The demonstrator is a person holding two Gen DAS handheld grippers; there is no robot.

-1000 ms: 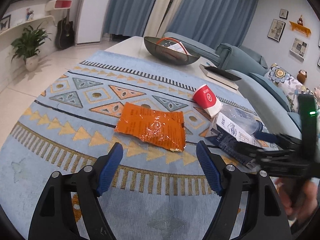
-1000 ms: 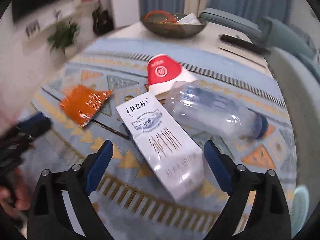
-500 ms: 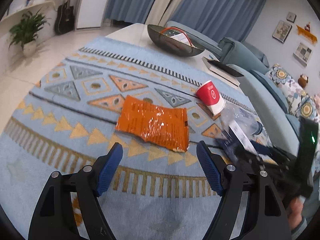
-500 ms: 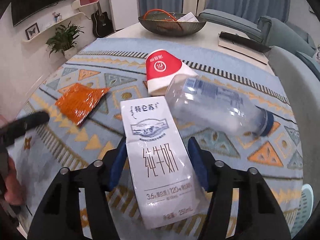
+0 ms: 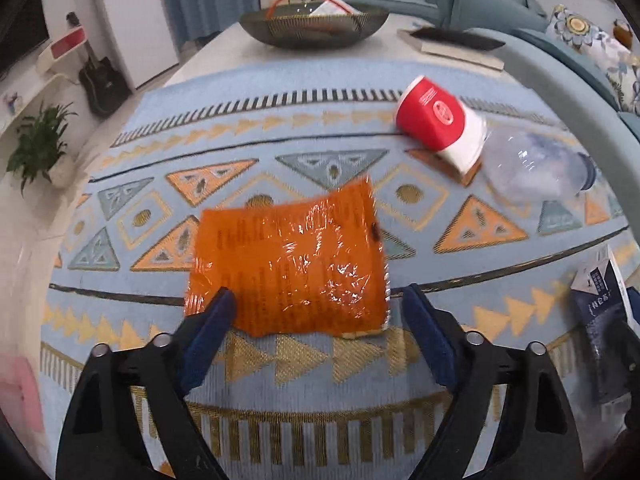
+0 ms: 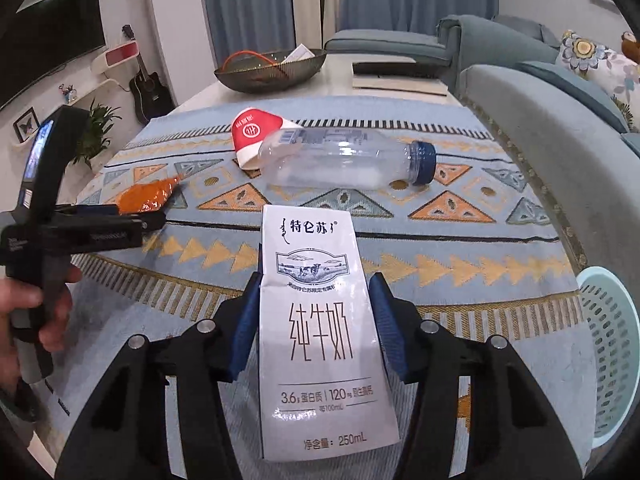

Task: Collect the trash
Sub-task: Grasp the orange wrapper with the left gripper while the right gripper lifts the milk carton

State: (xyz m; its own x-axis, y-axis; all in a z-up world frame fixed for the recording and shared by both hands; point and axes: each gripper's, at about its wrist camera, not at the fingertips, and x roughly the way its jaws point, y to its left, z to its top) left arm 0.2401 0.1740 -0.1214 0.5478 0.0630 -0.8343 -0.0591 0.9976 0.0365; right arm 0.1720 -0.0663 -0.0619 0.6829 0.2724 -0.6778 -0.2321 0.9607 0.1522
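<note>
My right gripper is shut on a white milk carton and holds it flat between its blue pads. The carton also shows at the right edge of the left wrist view. My left gripper is open, its pads on either side of the near edge of a crinkled orange wrapper that lies on the patterned cloth. The wrapper also shows in the right wrist view, beside the left gripper. A red and white paper cup and a clear plastic bottle lie farther back.
A pale green perforated basket stands at the right, below the table edge. A dark bowl and a book sit at the table's far end. A grey-blue sofa runs along the right side.
My right gripper has closed on the milk carton and drawn it toward me. My left gripper has moved forward to the orange wrapper, which now lies between its open pads.
</note>
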